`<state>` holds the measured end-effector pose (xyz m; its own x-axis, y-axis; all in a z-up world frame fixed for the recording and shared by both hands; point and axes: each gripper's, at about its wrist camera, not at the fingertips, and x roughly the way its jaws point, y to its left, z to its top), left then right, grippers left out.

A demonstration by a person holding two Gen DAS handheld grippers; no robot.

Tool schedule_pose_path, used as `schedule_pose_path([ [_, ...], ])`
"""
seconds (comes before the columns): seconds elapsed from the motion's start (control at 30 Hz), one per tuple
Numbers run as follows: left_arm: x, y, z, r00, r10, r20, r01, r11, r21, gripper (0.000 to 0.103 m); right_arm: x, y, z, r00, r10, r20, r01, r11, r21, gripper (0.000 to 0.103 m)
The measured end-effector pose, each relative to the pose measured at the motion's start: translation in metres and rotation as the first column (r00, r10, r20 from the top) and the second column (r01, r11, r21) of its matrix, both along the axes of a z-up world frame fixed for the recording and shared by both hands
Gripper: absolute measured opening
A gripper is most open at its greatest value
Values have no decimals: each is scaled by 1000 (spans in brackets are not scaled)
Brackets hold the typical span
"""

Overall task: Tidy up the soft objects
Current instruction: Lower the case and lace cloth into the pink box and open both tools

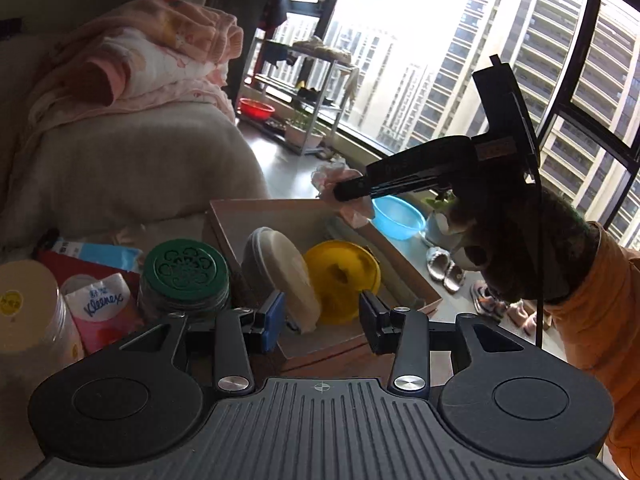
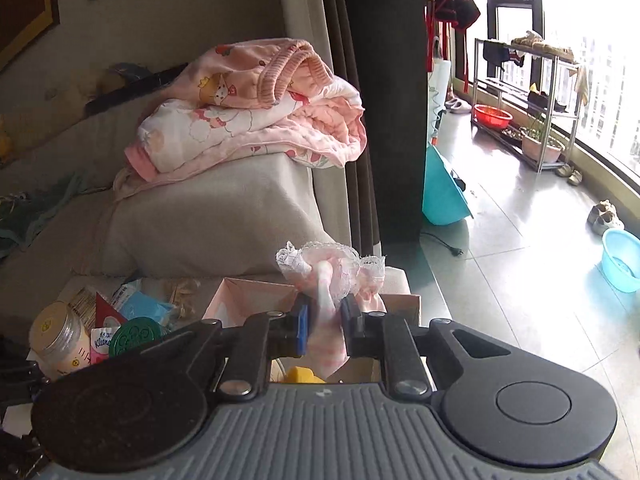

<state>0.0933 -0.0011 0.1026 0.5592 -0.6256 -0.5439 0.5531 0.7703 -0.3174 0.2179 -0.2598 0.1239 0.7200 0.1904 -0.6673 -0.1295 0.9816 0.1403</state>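
Lace sock carried over the box

The right gripper (image 2: 324,330) pinches the pink lace sock (image 2: 328,280) above the cardboard box (image 1: 280,212), likely to drop it in; the left gripper (image 1: 322,320) waits near, open and empty.

Box (image 1: 280,210) is open-topped, so you can drop in from above, but the yellow lid (image 1: 342,280) and beige disc (image 1: 286,272) fill its near half. Green-lid jar (image 1: 185,270) and tissue pack (image 1: 100,308) crowd 9 o'clock; sofa arm (image 1: 160,168) blocks 11.
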Motion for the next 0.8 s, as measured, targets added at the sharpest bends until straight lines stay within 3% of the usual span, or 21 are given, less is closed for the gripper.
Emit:
schedule_pose_path([
  [0.07, -6, 6, -5, 1000, -8, -3, 8, 1000, 11, 45, 27, 5, -21, 988, -16, -151, 20, 1000, 23, 23],
  [0.1, -9, 10, -8, 1000, -9, -4, 9, 1000, 15, 45, 31, 9, -26, 984, -27, -174, 30, 999, 14, 23],
  [0.17, -12, 17, -15, 1000, -8, -16, 9, 1000, 15, 45, 21, 24, -29, 991, 11, -135, -12, 1000, -10, 26],
  [0.27, -13, 21, -27, 999, -9, -46, 9, 1000, 2, 45, 5, 50, -23, 992, 105, -75, -105, 994, -5, 51],
  [0.37, -19, 22, -36, 999, -21, -49, 21, 1000, -8, 45, 4, 73, -19, 984, 164, -70, -163, 986, 13, 53],
  [0.47, -25, 27, -36, 998, -31, -52, 31, 999, -15, 45, 18, 89, -26, 980, 145, -133, -150, 988, -23, 53],
  [0.57, -28, 46, -26, 999, 0, -41, -1, 1000, -18, 45, 24, 90, -35, 975, 121, -186, -131, 990, -45, 56],
  [0.67, -27, 76, -2, 998, 63, 2, -63, 998, 1, 45, 22, 85, -21, 958, 87, -275, -108, 992, -61, 56],
  [0.8, -14, 128, 46, 975, 215, 51, -216, 976, 17, 45, 4, 95, 36, 980, 71, -185, -92, 990, -105, 56],
])
